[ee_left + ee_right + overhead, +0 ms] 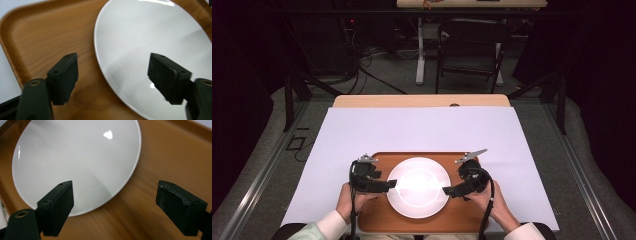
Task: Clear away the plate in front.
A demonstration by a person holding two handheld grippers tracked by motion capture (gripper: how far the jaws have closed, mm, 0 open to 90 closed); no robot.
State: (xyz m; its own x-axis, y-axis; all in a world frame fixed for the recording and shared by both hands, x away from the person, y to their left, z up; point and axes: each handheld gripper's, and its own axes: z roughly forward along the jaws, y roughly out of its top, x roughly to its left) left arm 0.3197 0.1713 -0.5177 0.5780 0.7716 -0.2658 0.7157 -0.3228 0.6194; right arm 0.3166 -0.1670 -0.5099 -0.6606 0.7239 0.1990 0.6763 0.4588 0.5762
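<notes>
White plate (pixel 418 187) on wooden tray (pixel 377 220); left gripper (pixel 393 184), right gripper (pixel 445 190) agape, flanking rim

The room is dim, with dark, near-black surroundings at the left and right edges. The floor (pixel 387 75) is grey. A light wooden table (pixel 422 100) stands in the middle, most of its top covered by a white sheet (pixel 422 127). Beyond it stands a dark chair (pixel 471 50), next to a white table leg (pixel 420 52) of a second, pale-topped table (pixel 472 3) at the far edge. Black cables (pixel 362 62) lie tangled on the floor at the far left, near dark equipment showing a small red light (pixel 352 21). Black stand legs (pixel 294 87) rise to either side of the table. Metal rails (pixel 257 185) run along the floor on both sides. Light falls brightest on the white sheet.
</notes>
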